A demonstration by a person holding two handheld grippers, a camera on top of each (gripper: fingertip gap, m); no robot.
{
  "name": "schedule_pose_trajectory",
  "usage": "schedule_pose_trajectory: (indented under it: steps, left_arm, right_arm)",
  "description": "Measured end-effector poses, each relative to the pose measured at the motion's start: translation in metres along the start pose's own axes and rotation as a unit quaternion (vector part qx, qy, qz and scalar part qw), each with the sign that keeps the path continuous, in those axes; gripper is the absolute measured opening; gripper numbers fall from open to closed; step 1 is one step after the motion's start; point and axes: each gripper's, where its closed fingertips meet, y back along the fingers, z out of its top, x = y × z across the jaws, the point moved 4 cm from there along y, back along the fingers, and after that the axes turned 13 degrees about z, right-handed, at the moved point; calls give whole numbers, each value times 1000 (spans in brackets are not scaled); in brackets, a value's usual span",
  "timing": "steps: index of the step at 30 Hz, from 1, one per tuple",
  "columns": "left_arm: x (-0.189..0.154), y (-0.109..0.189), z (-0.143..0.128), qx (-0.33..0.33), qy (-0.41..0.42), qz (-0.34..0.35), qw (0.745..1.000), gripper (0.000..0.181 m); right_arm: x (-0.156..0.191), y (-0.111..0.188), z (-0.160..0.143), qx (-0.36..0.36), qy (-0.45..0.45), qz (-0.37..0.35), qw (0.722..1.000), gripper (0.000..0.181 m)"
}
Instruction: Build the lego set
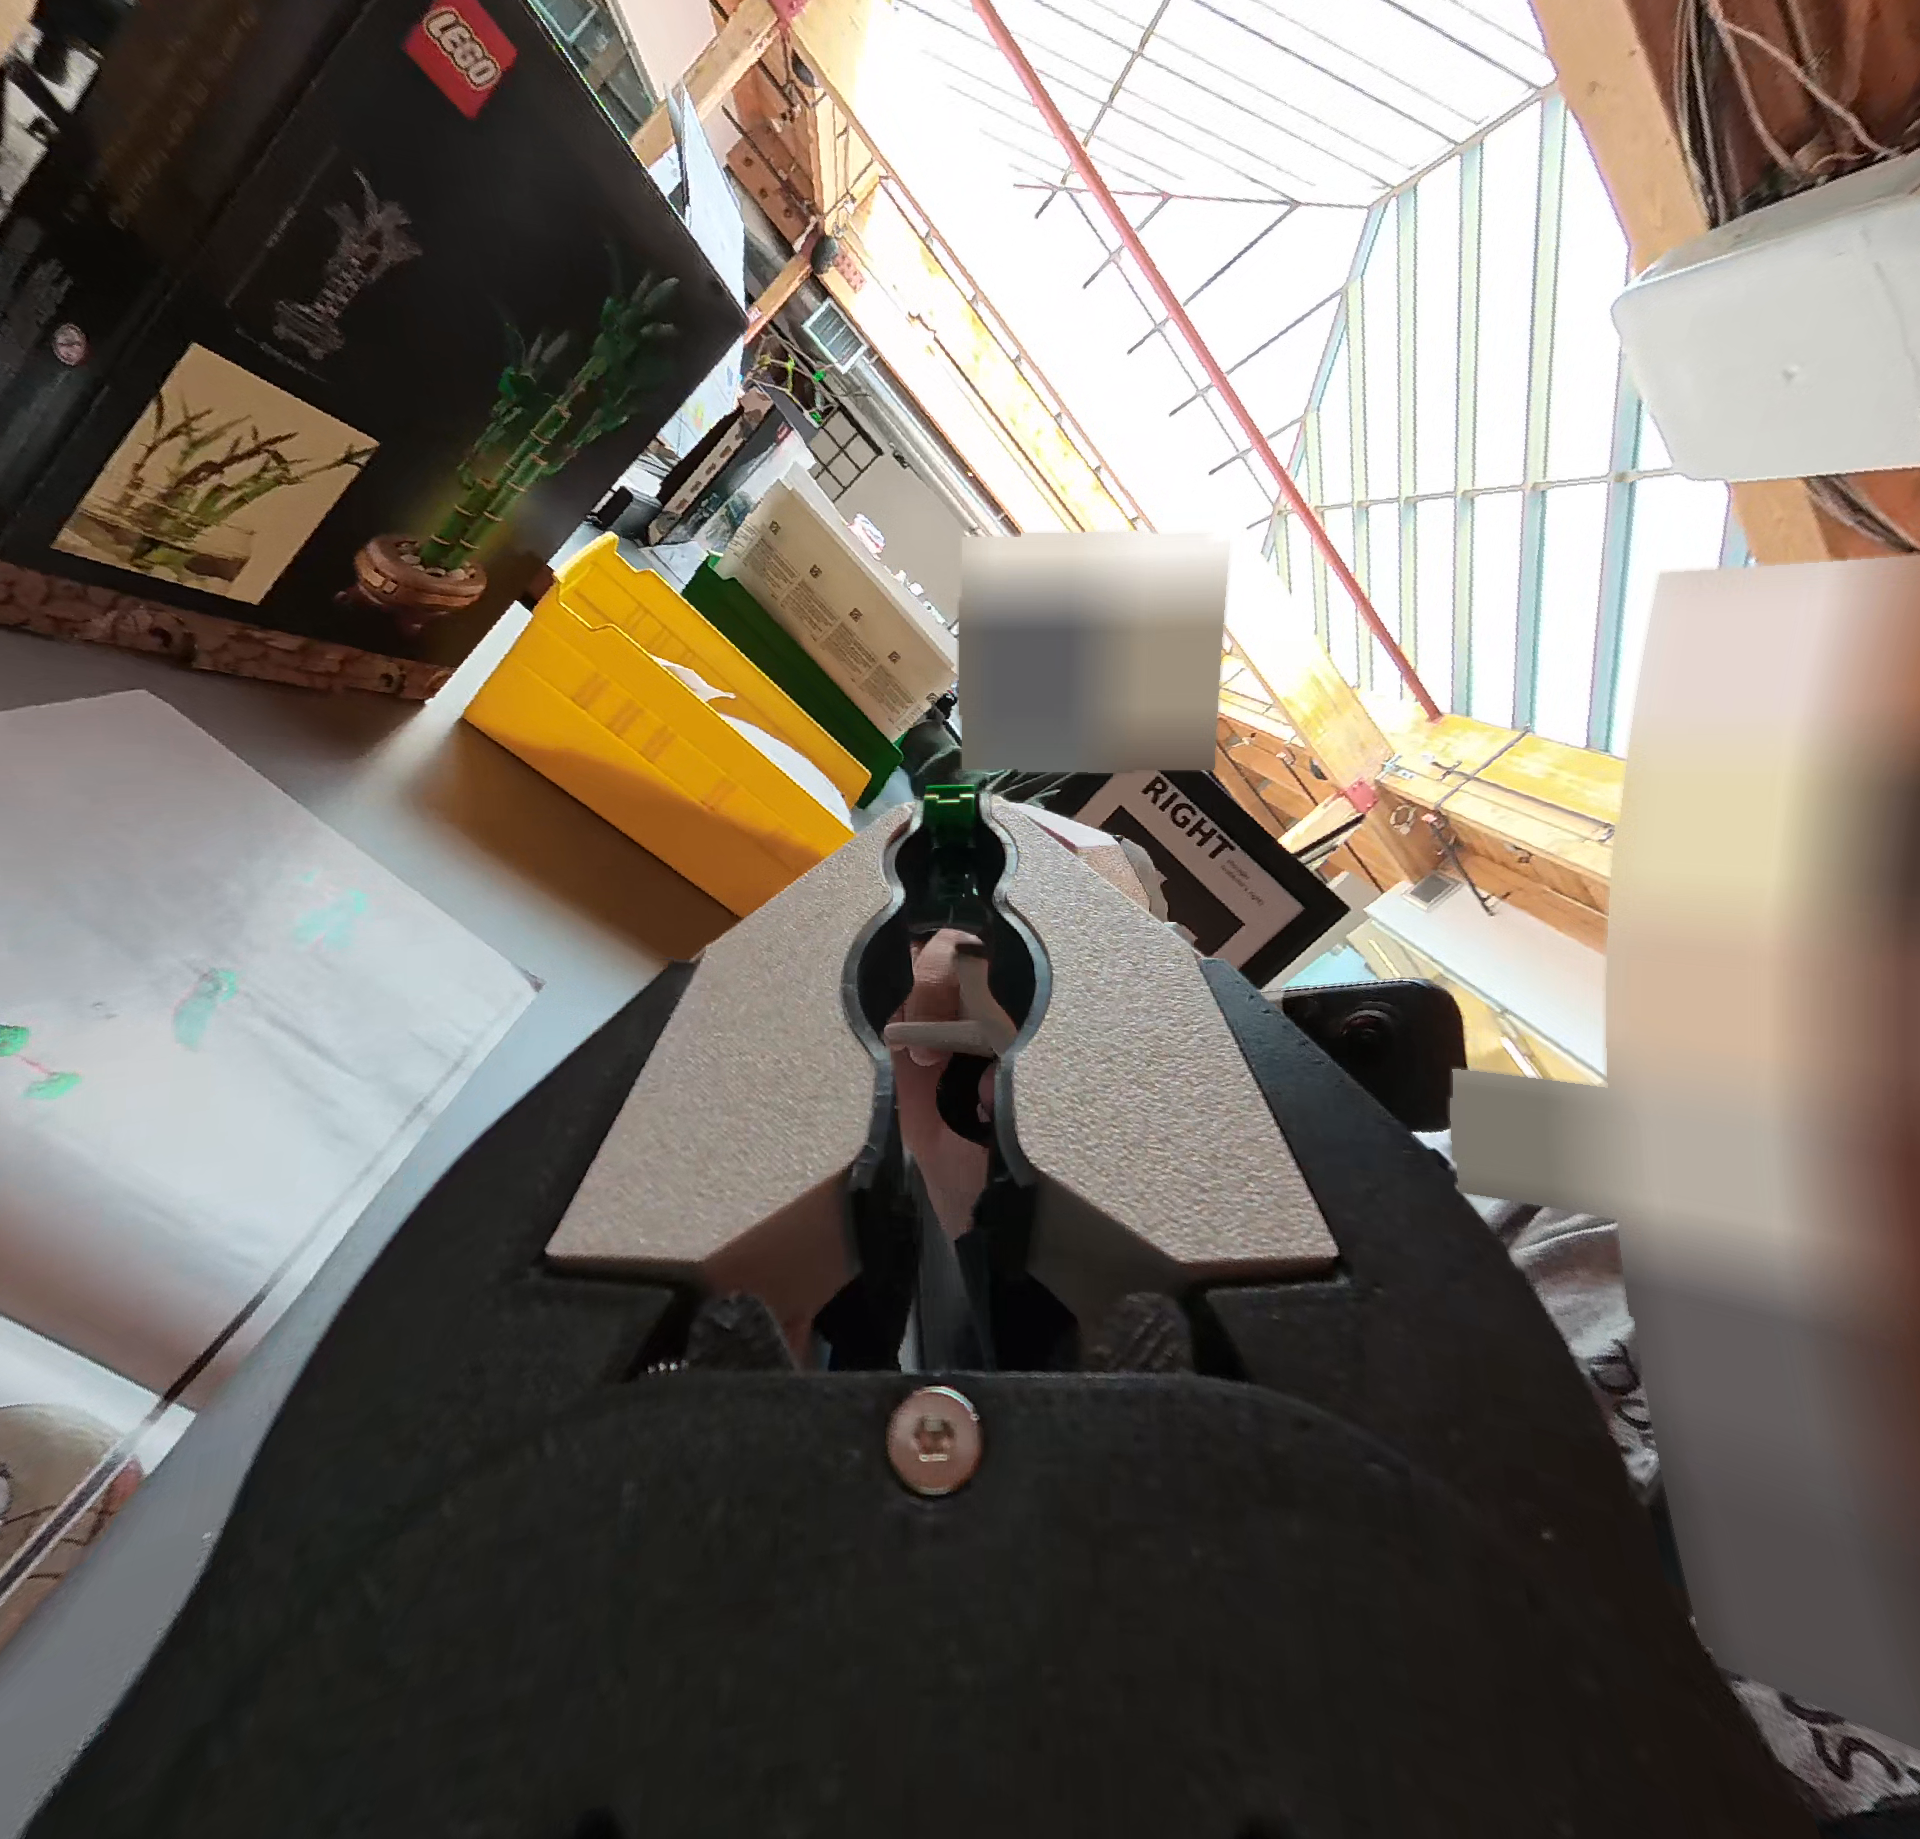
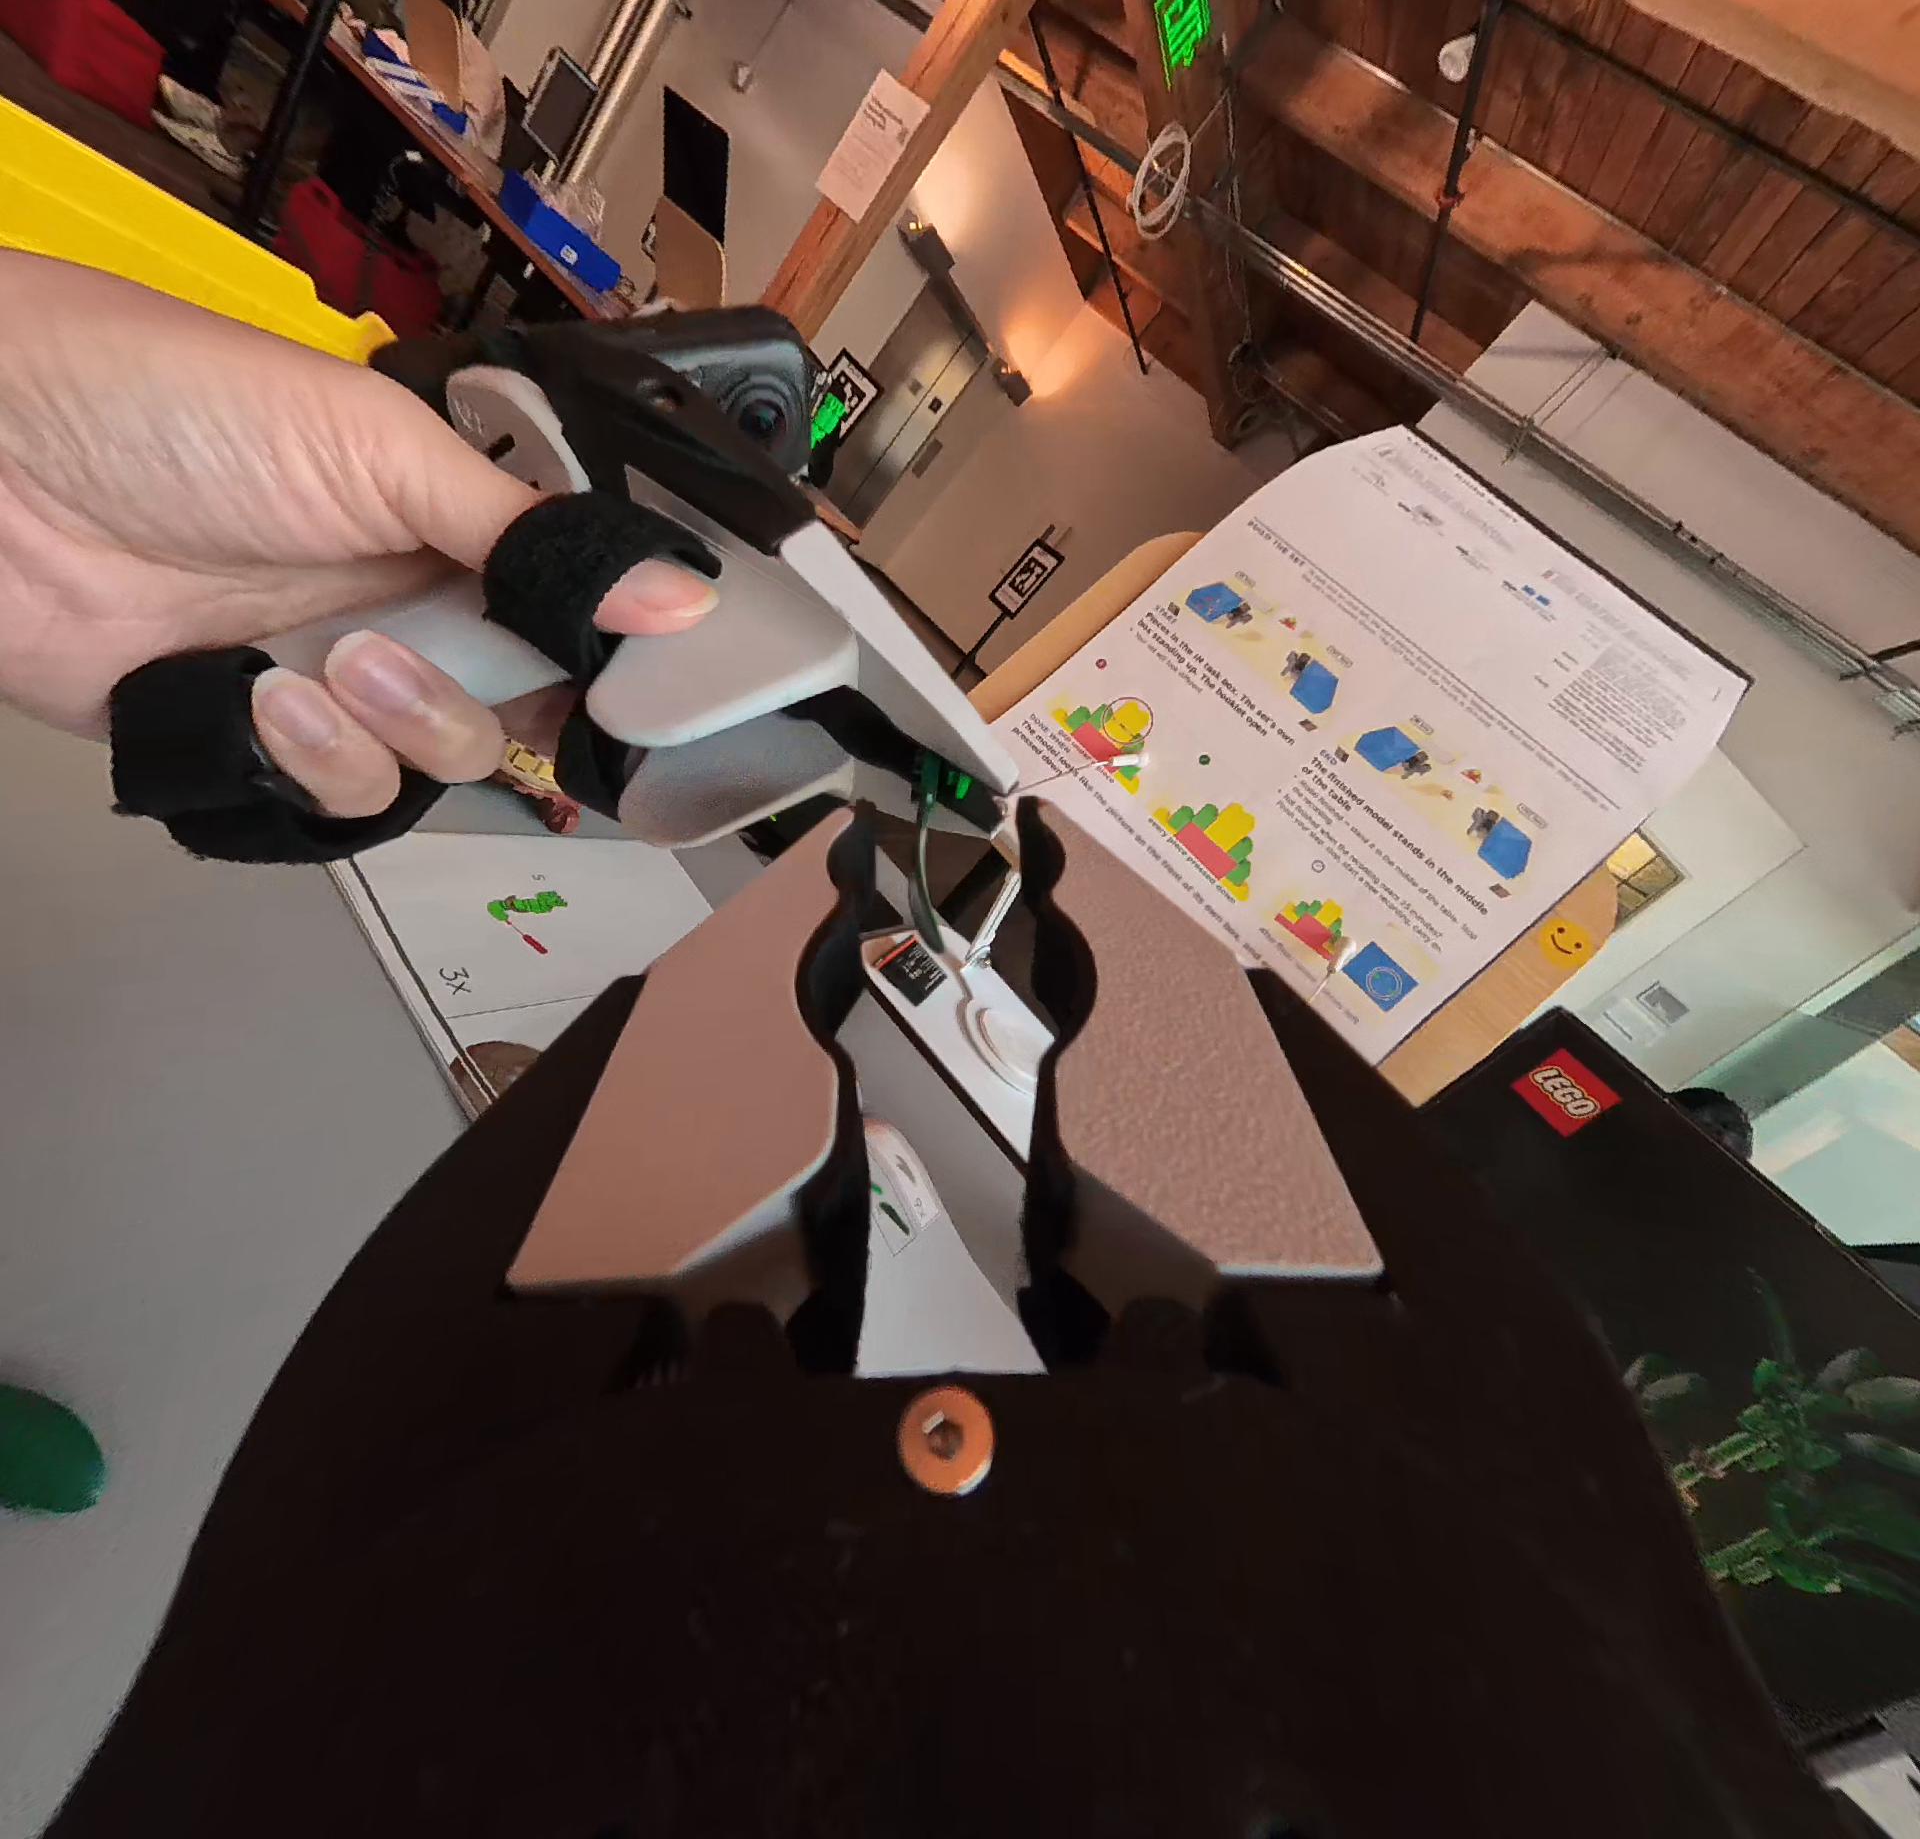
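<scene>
My left gripper (image 1: 951,825) is shut on a small green lego piece (image 1: 950,800) pinched at its fingertips and held up in the air. In the right wrist view a hand holds that left gripper (image 2: 1003,787) at the upper left, with the green piece (image 2: 948,779) and a thin dark green stem (image 2: 923,890) hanging from it. My right gripper (image 2: 940,821) is open, its two fingertips standing on either side of the green piece just below it, without closing on it.
The black lego box (image 1: 343,335) stands at the back, also at the right in the right wrist view (image 2: 1662,1270). The open instruction booklet (image 1: 208,958) lies on the grey table. A yellow bin (image 1: 644,740) and a green bin (image 1: 790,667) stand behind. A printed sheet (image 2: 1403,709) is propped up.
</scene>
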Motion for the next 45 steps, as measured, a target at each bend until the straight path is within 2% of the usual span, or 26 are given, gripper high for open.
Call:
schedule_pose_trajectory:
  steps: [1, 5, 13, 15, 28, 45]
  left_arm:
    - [-1, -1, -1, 3, 4, -7, 1000, 5]
    - [-5, -8, -8, 24, -2, -18, 1000, 6]
    - [-19, -17, -20, 59, -25, -50, 997, 5]
    - [-23, -17, -21, 63, -22, -64, 996, 5]
    - [-36, -16, -29, 104, -35, -102, 989, 5]
    - [-49, -16, -32, 112, -30, -136, 984, 7]
  right_arm:
    - [-1, 0, 0, -2, 1, -5, 1000, 26]
    - [-2, 1, -1, -17, -12, 4, 1000, 32]
    - [-6, 10, 1, -75, -52, 33, 995, 19]
    - [-7, 14, 6, -90, -38, 26, 995, 17]
    - [-2, 22, 16, -117, 23, 49, 992, 15]
    - [-3, 27, 27, -157, -16, 79, 984, 11]
